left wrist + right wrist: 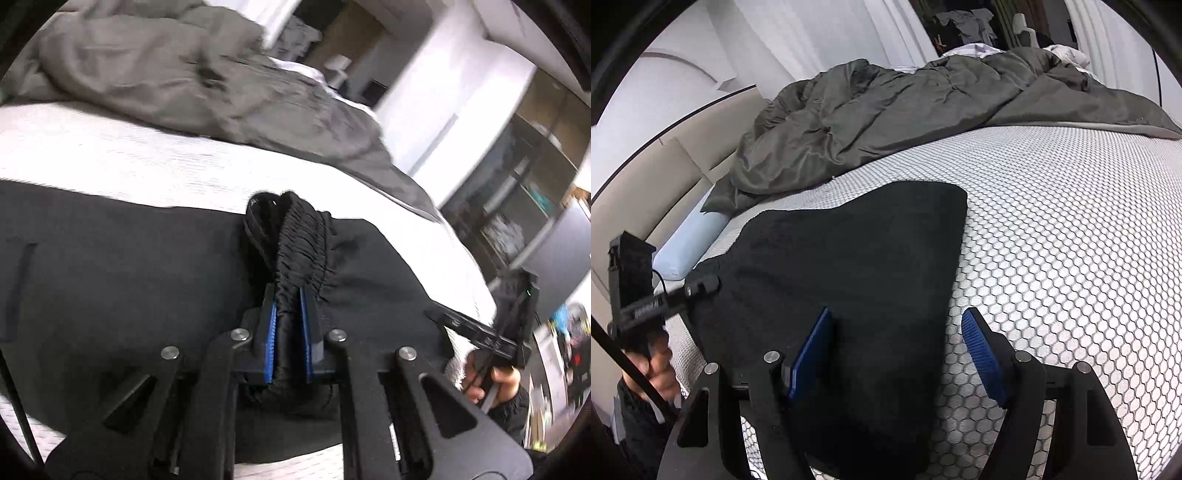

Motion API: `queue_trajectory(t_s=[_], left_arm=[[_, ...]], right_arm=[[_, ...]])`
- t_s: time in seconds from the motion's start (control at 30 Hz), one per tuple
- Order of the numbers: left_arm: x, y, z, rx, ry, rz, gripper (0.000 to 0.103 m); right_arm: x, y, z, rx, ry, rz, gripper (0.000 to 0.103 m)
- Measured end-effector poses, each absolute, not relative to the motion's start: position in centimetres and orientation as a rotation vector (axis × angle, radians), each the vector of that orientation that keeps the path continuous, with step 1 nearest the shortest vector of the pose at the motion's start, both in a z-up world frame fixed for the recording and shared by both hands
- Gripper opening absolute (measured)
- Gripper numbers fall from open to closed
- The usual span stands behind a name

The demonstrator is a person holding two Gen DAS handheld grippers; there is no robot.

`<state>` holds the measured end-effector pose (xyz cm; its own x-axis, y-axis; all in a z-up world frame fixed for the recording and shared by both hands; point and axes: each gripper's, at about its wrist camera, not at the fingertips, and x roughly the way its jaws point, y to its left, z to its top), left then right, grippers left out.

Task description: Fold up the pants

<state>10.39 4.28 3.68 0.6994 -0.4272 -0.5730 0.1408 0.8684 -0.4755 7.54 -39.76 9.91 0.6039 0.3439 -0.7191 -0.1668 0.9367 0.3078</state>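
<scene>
While the black pants (849,258) lie flat on the honeycomb-patterned mattress (1052,240), the left gripper (288,317) pinches their gathered elastic waistband (295,236) — the right gripper (897,325) hovers spread, one finger over the cloth.

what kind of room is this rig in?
Most likely a bedroom. The black pants lie on a bare mattress with a honeycomb-patterned cover, a rumpled grey duvet is pushed to its far end, and a padded headboard runs alongside.
</scene>
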Motion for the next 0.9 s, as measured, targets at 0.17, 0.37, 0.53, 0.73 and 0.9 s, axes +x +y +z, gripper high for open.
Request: queue_trajectory(t_s=[0.17, 0.37, 0.53, 0.73, 0.9], left_arm=[[10.1, 7.0, 1.0, -0.373, 0.847, -0.183, 0.018], [11.0, 6.3, 1.1, -0.324, 0.888, -0.135, 0.073], [13.2, 6.3, 3.6, -0.372, 0.819, -0.17, 0.081], [23.0, 3.5, 4.2, -0.366, 0.909, -0.248, 0.053], [26.7, 2.5, 2.6, -0.387, 0.962, -0.274, 0.011]], right_arm=[[7.6, -39.2, 9.6, 0.196, 0.898, 0.3, 0.074], [8.2, -38.8, 9.3, 0.199, 0.915, 0.285, 0.074], [8.0, -39.2, 9.5, 0.207, 0.916, 0.281, 0.074], [8.4, -38.7, 8.8, 0.229, 0.96, 0.345, 0.074], [8.4, -38.1, 8.0, 0.202, 1.0, 0.361, 0.074]])
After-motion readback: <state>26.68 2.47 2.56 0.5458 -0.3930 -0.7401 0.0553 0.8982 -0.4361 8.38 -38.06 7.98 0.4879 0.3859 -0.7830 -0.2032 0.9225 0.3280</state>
